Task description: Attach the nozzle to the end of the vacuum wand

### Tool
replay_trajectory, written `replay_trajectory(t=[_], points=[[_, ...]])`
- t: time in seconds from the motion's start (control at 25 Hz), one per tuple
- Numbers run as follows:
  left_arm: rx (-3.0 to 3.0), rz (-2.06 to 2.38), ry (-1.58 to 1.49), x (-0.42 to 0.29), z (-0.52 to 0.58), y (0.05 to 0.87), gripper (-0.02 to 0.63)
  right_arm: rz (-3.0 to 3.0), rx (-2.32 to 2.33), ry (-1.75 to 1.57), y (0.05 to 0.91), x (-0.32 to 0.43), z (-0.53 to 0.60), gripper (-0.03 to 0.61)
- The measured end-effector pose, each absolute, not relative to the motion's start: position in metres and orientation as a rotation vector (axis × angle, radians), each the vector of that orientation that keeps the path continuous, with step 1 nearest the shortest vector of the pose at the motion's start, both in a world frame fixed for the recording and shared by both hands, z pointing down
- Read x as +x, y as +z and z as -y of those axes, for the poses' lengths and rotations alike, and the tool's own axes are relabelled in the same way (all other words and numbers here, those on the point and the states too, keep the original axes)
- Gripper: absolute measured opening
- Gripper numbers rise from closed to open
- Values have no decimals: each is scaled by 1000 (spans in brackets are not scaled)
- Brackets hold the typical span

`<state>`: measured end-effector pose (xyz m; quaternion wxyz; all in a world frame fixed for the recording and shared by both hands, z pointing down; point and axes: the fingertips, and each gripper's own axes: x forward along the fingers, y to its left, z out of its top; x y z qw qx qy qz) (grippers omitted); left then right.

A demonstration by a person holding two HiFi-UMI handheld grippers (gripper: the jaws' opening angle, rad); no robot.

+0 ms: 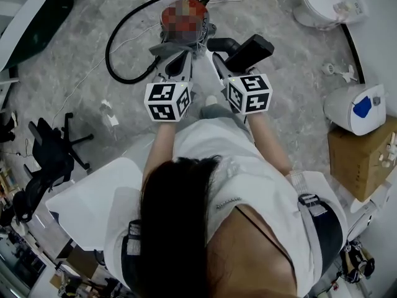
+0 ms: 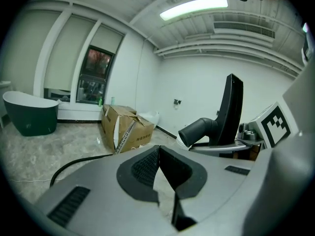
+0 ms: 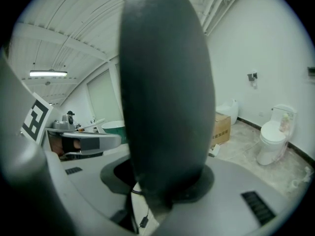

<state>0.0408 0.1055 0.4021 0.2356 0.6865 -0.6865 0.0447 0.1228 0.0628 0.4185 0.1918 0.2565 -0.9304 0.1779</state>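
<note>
The black nozzle (image 1: 249,52) is clamped between the jaws of my right gripper (image 1: 218,53), held out in front of the person. It fills the right gripper view as a tall dark shape (image 3: 167,92) standing up between the jaws of the right gripper (image 3: 162,183). From the left gripper view the nozzle (image 2: 227,113) shows at the right, its round socket facing left. My left gripper (image 1: 166,51) is beside it, shut with nothing in it (image 2: 160,156). Just beyond both grippers sits the red vacuum body (image 1: 184,17) with its black hose (image 1: 118,42). I cannot make out the wand.
A white toilet (image 1: 329,4) stands at the far right, a cardboard box (image 1: 360,157) and a white appliance (image 1: 356,107) on the right. A black office chair (image 1: 53,148) is at the left and a dark bathtub (image 2: 29,114) further off. Another open box (image 2: 125,127) lies on the marbled floor.
</note>
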Motion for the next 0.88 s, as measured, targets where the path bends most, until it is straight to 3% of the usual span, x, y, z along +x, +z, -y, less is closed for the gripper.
replay_trajectory(t=[0.88], points=[[1845,1984,223,32,-86,409,2,2573,691,485,434,130,-38,172]])
